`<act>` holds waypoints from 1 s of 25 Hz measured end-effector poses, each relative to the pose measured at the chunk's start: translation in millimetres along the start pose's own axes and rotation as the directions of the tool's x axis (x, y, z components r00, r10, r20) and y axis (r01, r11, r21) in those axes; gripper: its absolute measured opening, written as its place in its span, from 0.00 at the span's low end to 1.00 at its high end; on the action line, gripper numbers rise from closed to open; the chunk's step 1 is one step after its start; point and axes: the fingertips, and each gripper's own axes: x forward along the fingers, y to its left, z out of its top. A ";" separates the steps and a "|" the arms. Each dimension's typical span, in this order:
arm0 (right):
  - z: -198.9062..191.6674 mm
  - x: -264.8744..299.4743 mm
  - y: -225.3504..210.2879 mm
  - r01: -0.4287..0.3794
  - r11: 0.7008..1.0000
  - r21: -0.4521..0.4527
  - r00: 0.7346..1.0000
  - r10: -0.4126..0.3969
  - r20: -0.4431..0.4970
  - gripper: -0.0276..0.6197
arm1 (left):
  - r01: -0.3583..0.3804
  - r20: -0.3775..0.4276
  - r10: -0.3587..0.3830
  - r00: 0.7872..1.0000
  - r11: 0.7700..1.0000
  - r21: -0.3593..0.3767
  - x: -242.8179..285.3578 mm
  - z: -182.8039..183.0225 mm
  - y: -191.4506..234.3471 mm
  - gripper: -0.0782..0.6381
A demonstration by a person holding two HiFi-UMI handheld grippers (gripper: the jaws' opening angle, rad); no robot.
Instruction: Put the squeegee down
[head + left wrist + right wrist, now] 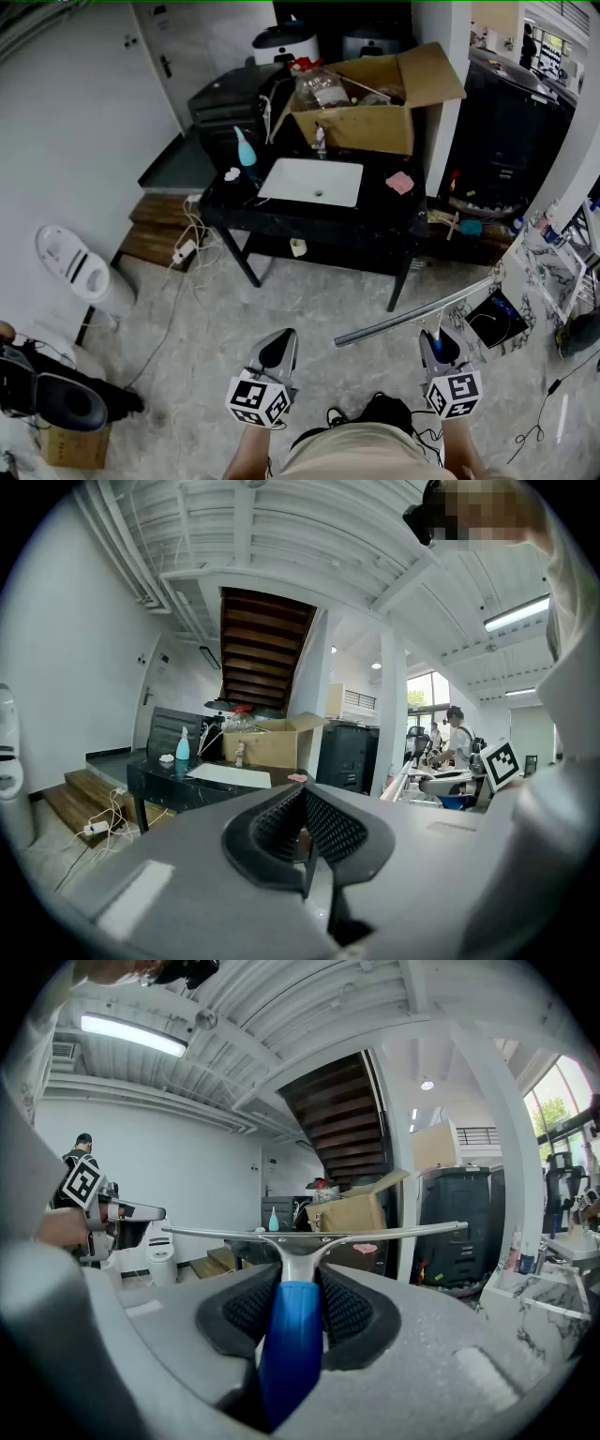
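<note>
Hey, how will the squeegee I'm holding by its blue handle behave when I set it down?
Probably stiff: the squeegee has a straight metal bar with no sag. Likely front-heavy, since the right gripper grips only the blue handle. The wide bar should stop it rolling.

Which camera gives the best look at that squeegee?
The right gripper view: the squeegee spans its full width there, with the blue handle clamped in the right claw. The head view shows its long metal bar from above, with the handle mostly hidden. The left gripper view shows almost nothing of it.
</note>
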 end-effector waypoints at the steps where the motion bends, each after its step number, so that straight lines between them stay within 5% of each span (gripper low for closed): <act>1: -1.2 0.4 2.0 -0.003 1.000 0.000 1.000 0.003 -0.005 0.23 | -0.002 -0.002 0.002 1.000 1.000 -0.004 -1.3 -1.3 1.7 0.13; 16: -1.8 16.1 6.4 0.009 1.000 0.016 1.000 -0.009 -0.007 0.23 | -0.025 -0.040 0.024 0.999 0.999 -0.032 0.0 -12.4 23.5 0.13; 25: -12.3 57.2 -34.0 0.046 0.997 0.062 0.998 -0.043 -0.050 0.23 | -0.011 -0.111 0.003 0.994 0.998 -0.067 63.9 -24.6 37.4 0.13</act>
